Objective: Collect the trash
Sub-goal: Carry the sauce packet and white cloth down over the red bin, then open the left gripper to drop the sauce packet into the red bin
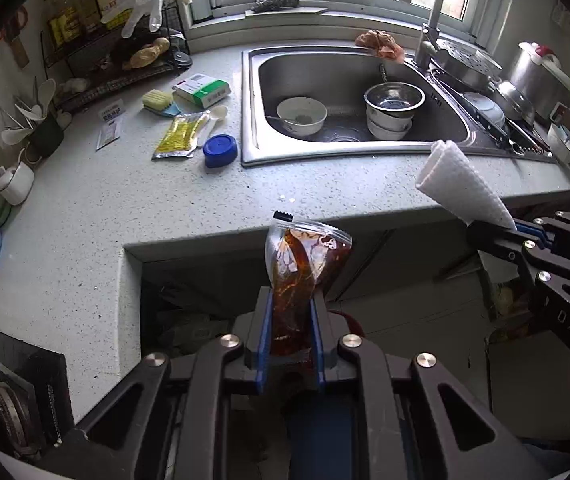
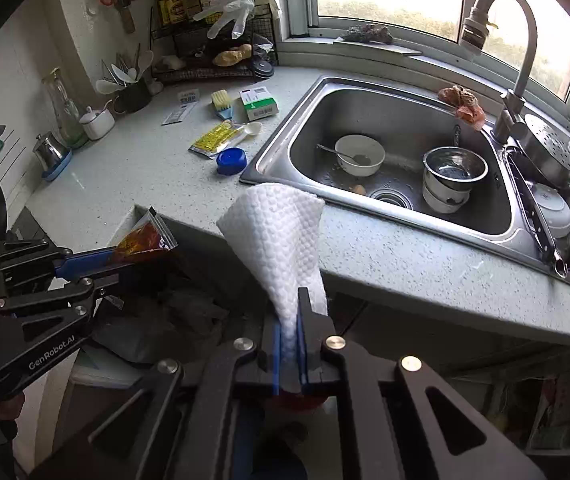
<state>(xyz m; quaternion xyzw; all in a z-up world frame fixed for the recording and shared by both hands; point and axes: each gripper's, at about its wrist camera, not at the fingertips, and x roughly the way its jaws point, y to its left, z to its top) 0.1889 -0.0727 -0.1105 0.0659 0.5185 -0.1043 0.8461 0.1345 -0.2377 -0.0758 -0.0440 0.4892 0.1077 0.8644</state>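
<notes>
at the front edge of the speckled grey countertop (image 1: 325,184), both grippers hang out past the counter, each clamped on a piece of trash. at about nine o'clock in the left wrist view, a small white lidded cup (image 1: 16,182) sits near the wall, and at ten o'clock a dark holder of white spoons (image 1: 43,128) stands in front of a black wire rack (image 1: 125,60) with a pale glove (image 1: 145,4) draped over it. toward eleven o'clock lie a yellow sauce sachet (image 1: 179,136), a white plastic spoon (image 1: 215,116) touching it, a blue round lid (image 1: 220,151) just beside the sink rim, a yellow sponge (image 1: 157,101) and a green and white carton (image 1: 202,89).

at six o'clock the left gripper (image 1: 291,320) has its blue-padded fingers (image 1: 263,344) clenched on a clear sauce packet (image 1: 303,268) smeared with dark red-brown sauce; the packet stands upright above the fingers, off the counter edge.

at twelve to one o'clock the steel sink (image 1: 253,104) holds a white bowl (image 1: 302,115) with a spoon in it and a steel bowl (image 1: 394,98) stacked on white bowls. a crumpled orange rag (image 1: 381,44) lies on the rim by the faucet (image 1: 431,28).

at three o'clock the right gripper (image 1: 481,232) comes in from the side, gripping a folded white paper towel (image 1: 461,184). in the right wrist view, that right gripper (image 2: 290,340) is pinched tight on the towel (image 2: 277,232), which fans upward over the counter edge, while the left gripper (image 2: 113,260) with its packet (image 2: 145,238) sits at nine o'clock.
</notes>
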